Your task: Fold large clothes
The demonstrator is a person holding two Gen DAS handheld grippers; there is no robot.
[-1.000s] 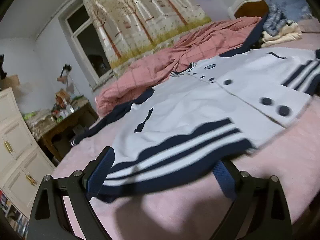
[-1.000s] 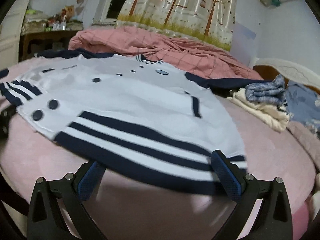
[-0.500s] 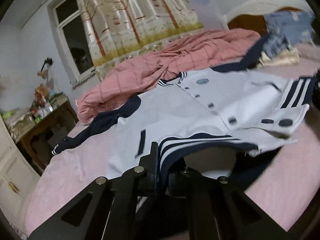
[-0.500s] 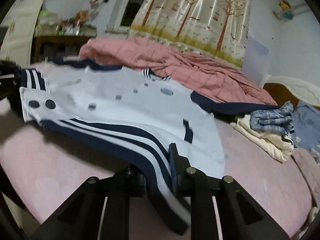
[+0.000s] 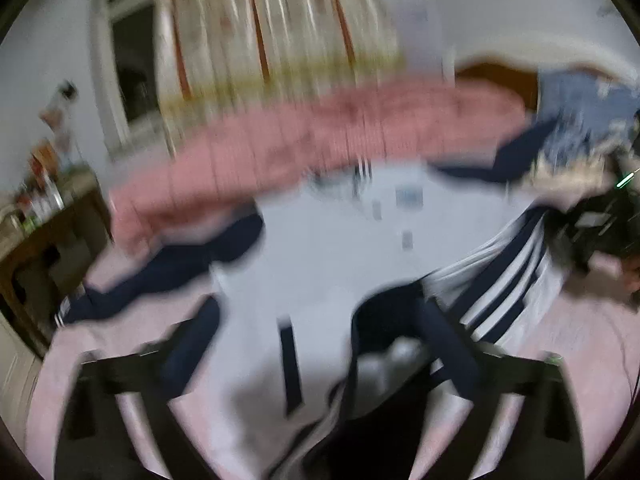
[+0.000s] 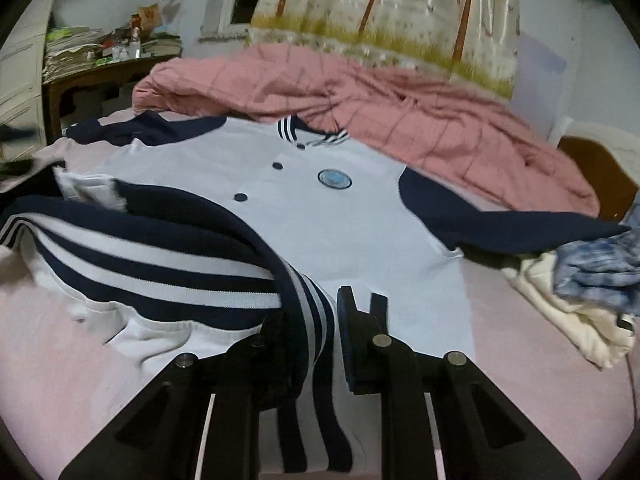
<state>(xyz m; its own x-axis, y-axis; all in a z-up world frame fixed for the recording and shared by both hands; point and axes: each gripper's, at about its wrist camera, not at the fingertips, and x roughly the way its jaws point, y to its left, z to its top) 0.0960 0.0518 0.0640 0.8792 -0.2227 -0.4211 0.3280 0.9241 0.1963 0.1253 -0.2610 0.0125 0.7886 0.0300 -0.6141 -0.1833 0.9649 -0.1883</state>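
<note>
A white jacket (image 6: 320, 220) with navy sleeves and a navy-and-white striped hem (image 6: 160, 264) lies button-side up on the pink bed (image 6: 520, 360). My right gripper (image 6: 316, 312) is shut on the hem's corner, holding it lifted and folded over the jacket's body. The left wrist view is blurred by motion. In it my left gripper (image 5: 318, 312) has its jaws opening wide above the jacket (image 5: 328, 248). Dark hem cloth (image 5: 384, 312) sags beside its right finger (image 5: 444, 332), and neither pad presses on it. The striped hem (image 5: 500, 280) runs up to the right.
A crumpled pink quilt (image 6: 360, 96) lies just behind the collar. A pile of cream and blue clothes (image 6: 580, 280) sits at the right by the wooden headboard (image 6: 600, 176). A cluttered wooden desk (image 6: 100, 76) and white cabinet (image 6: 20, 80) stand at the left.
Both grippers closed on the striped hem and carried it up and over the jacket towards the collar. The left jaws have since sprung wide apart, and its view has blurred.
</note>
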